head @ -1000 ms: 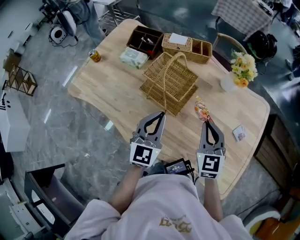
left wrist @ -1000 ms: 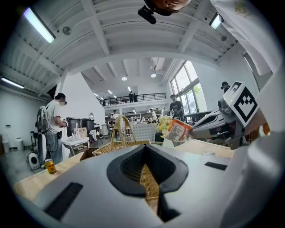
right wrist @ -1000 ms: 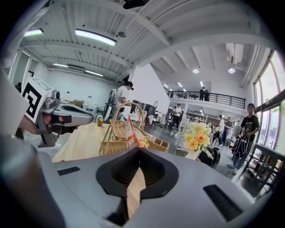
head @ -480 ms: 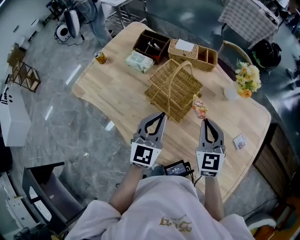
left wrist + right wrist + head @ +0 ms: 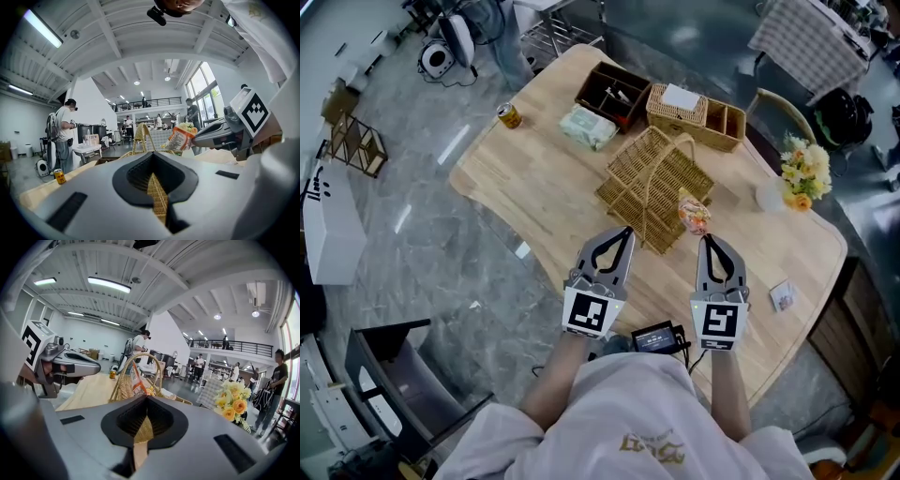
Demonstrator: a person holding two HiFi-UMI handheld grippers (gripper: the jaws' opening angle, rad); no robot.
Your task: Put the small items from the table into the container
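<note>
both forearms reach out from my body side by side, marker cubes toward me, tips pointing away over the table (image 5: pixel 534 183). left gripper (image 5: pixel 624 230) is held about level, its jaws closed tip to tip with nothing between them; through the gap behind the tips i see only wicker. right gripper (image 5: pixel 705 240) sits beside it on my right, nose tipped slightly down, jaws clenched on the lower corner of a snack packet (image 5: pixel 694 213). the packet stands up from the right tips, orange and white, off the table. the wicker basket (image 5: pixel 652 183) lies just ahead of both sets of tips, its arched handle upright. the packet is at the basket's near right edge, level with the handle; i cannot tell if it touches the weave. the grippers are apart from each other. to the right of the right gripper, well apart, a small white card (image 5: pixel 782 296) lies flat on the table. far ahead and left of the left gripper stands a can (image 5: pixel 508 116), and nearer the basket a tissue pack (image 5: pixel 589 127). flowers (image 5: pixel 802 172) stand ahead and right of the right gripper.
</note>
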